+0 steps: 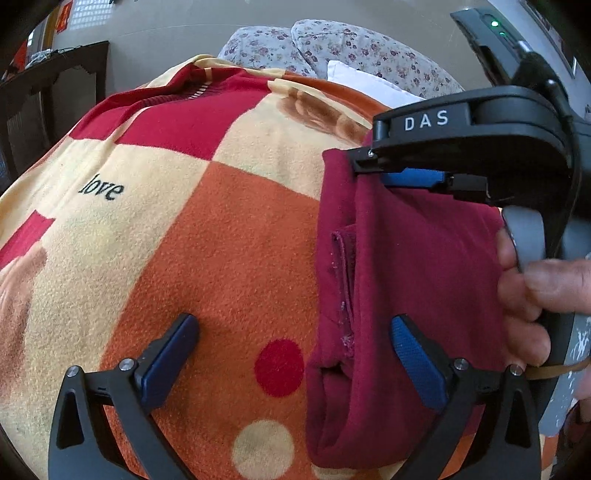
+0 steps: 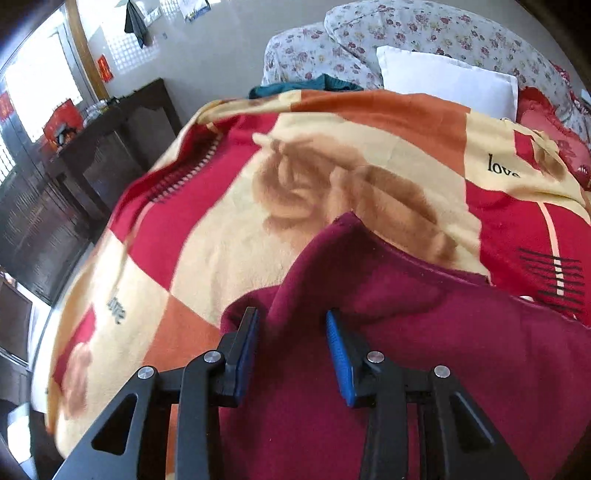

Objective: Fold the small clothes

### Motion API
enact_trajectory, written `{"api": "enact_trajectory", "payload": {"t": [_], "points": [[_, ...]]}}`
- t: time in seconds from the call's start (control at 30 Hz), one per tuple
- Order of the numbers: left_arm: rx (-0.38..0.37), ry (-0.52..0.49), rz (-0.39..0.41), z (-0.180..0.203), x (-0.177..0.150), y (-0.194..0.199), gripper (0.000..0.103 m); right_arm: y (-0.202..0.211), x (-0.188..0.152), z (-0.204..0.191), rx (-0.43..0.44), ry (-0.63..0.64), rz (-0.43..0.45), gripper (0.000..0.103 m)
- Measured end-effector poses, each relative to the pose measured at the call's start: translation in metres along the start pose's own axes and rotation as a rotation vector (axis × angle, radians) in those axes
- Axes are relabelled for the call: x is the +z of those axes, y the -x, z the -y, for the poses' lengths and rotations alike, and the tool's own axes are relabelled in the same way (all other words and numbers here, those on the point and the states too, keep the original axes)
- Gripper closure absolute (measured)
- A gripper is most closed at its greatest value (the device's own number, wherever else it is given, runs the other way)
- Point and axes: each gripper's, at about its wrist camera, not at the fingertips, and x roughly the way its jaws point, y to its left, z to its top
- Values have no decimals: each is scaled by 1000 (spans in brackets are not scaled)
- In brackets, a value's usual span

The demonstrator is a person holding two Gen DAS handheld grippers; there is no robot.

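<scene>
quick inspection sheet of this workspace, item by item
surface: blanket, checked orange, cream and red, covers the bed
job's things: maroon garment lies on the blanket, partly folded
clutter: teal cloth at the far edge
grippers: left gripper jaws wide, one pad over the garment, gripping nothing; right gripper jaws part closed, a garment fold between them, grip unclear
cables: nothing seen
surroundings: floral bedding, white pillow, dark cabinet, window at the left

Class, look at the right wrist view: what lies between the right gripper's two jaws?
A raised fold of the maroon garment lies between the jaws of the right gripper, seen in the right wrist view; whether the pads press it is unclear.
</scene>
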Motion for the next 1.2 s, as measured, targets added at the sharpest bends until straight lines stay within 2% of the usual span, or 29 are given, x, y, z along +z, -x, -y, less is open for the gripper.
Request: {"api": "enact_trajectory", "payload": {"t": [0.17, 0.23, 0.3, 0.47, 0.53, 0.57, 0.7, 0.83, 0.9, 0.97, 1.03, 1.1, 1.2], "points": [[0, 0, 1, 0, 1, 0, 0, 25, -6, 4, 48, -28, 26, 60], [1, -1, 2, -1, 0, 0, 0, 35, -8, 8, 50, -50, 54, 44], [0, 0, 3, -1, -1, 0, 0, 40, -10, 11, 49, -59, 64, 40], [2, -3, 5, 0, -2, 1, 0, 30, -2, 9, -21, -32, 70, 41], [4, -3, 6, 0, -2, 1, 0, 24, 4, 7, -102, -10, 83, 59], [6, -4, 7, 0, -2, 1, 0, 18, 8, 7, -125, -12, 77, 61], [17, -5, 8, 2, -2, 0, 0, -4, 16, 8, -78, -16, 45, 62], [20, -6, 9, 3, -3, 0, 0, -12, 15, -4, -132, 61, 27, 60], [21, -7, 9, 3, -3, 0, 0, -5, 15, -3, -104, 54, 25, 59], [21, -8, 10, 3, -3, 0, 0, 6, 12, 3, -42, 1, 22, 53], [19, -7, 10, 3, -3, 0, 0, 16, 8, 8, 8, -53, 34, 34], [17, -6, 9, 2, -3, 0, 0, 24, 3, 8, 30, -76, 45, 20], [16, -7, 10, 2, -3, 1, 0, 21, 1, 0, 2, -33, 5, 18]]}}
